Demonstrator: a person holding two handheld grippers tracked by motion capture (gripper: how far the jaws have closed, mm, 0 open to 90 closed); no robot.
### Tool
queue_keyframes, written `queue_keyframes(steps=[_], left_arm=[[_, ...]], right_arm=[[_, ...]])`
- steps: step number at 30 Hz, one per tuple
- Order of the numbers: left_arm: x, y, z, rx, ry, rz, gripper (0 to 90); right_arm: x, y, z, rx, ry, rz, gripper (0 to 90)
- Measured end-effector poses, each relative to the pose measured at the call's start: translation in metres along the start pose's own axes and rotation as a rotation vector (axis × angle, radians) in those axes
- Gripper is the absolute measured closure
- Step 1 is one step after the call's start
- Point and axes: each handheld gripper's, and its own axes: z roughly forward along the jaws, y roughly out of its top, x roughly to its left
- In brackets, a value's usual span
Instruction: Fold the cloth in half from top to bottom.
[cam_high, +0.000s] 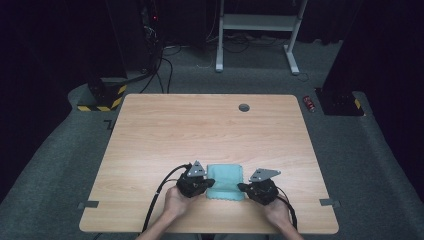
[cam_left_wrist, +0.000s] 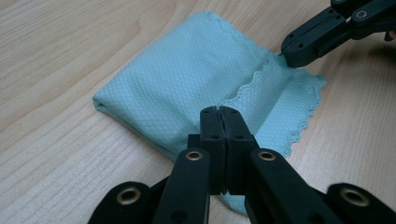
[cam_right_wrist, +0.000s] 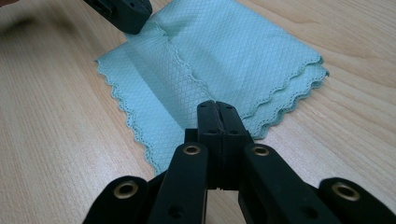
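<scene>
Nearest me, both my hands sit at the table's (cam_high: 150, 125) front edge, each holding a gripper. My left gripper (cam_left_wrist: 219, 112) has its jaws pressed tight together, and from its own camera the tips look pinched onto the near edge of the folded teal cloth (cam_left_wrist: 187, 84); I can't quite see fabric between the pads, but the cloth runs right under them. My right gripper (cam_right_wrist: 217, 106) is the same story: jaws fully together, tips sitting on the scalloped hem of the cloth at its near corner.

From above, the cloth lies flat between the two grippers, close to the front edge, left gripper at its left side, right gripper at its right. It's already doubled over, with layered scalloped edges showing on one side.

My read: this is a folding job, and I'm at the pinch stage on the two near corners. The next move calls for lifting both corners together, level, and carrying them toward the far edge without letting one slip.

Beyond, bare wood and a round cable hole (cam_high: 244, 107).
</scene>
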Motion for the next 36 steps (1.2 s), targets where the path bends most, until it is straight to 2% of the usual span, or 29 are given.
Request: queue_keyframes(steps=[16, 32, 36], left_arm=[[-0.0056, -0.0059, 0.0006, 0.012, -0.019, -0.010, 88.8], [-0.0087, -0.0086, 0.0017, 0.025, -0.026, 0.004, 88.2], [-0.0084, -0.0089, 0.0014, 0.026, -0.031, -0.001, 87.7]], right_arm=[[-0.0005, -0.0033, -0.0005, 0.005, 0.023, 0.001, 89.9], [-0.0011, -0.0066, -0.0020, 0.012, 0.039, 0.012, 89.3], [-0.0018, -0.0077, -0.0022, 0.017, 0.044, 0.011, 86.6]])
